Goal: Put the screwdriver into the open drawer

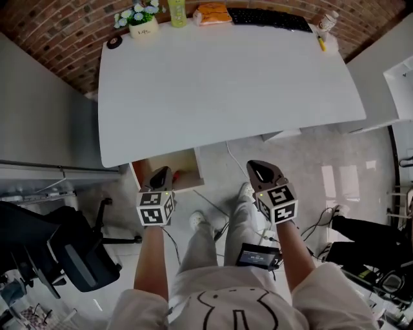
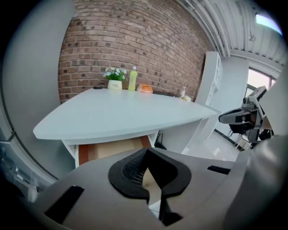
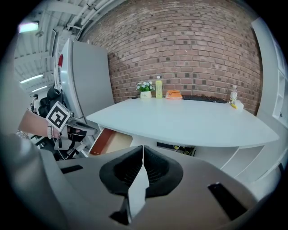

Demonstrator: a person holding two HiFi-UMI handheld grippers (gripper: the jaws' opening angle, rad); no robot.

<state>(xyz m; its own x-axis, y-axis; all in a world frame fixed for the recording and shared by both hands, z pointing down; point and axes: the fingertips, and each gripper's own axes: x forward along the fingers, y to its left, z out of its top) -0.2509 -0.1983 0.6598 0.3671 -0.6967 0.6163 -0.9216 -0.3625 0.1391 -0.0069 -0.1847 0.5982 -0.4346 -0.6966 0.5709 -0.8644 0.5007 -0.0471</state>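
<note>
Left gripper (image 1: 161, 173), jaws closed and empty, hovers over the open drawer (image 1: 184, 161); right gripper (image 1: 259, 170), likewise closed and empty, alongside.

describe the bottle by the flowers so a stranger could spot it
Look along the far edge of the white table, by the brick wall. The bottle stands between the flower pot and the orange packet, the only tall yellow-green thing in that row.
</note>
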